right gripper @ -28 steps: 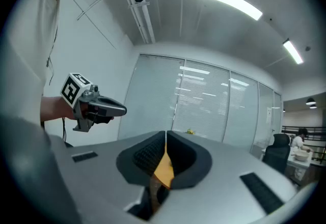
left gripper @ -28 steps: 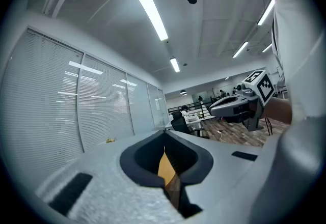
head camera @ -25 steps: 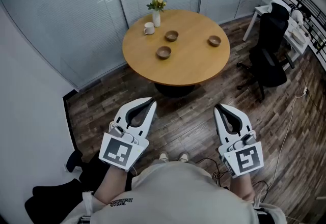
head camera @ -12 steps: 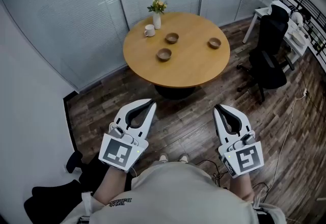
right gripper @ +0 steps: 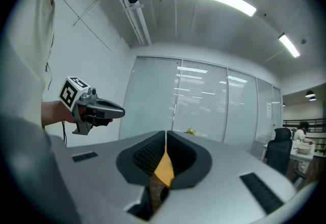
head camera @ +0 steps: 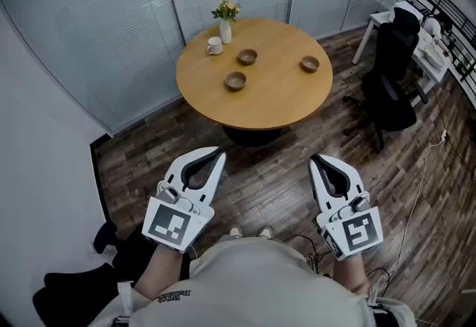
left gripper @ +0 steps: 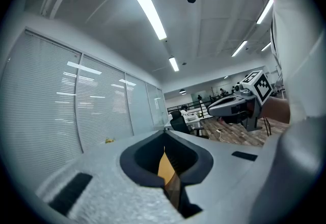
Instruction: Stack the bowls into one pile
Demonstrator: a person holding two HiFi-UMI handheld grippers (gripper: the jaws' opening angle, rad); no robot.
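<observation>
Three small brown bowls sit apart on the round wooden table in the head view: one near the middle-left, one behind it, one to the right. My left gripper and right gripper are held level over the wooden floor, well short of the table, side by side. Both have their jaws together with nothing between them. In the left gripper view its tips meet, and the right gripper's tips meet likewise; a sliver of the table shows through each.
A white mug and a vase of yellow flowers stand at the table's back left. A black office chair stands right of the table, a white desk beyond it. Glass walls with blinds close the back and left.
The table and bowls have slid slightly left in the head view; both grippers stay about where they were, still shut.
</observation>
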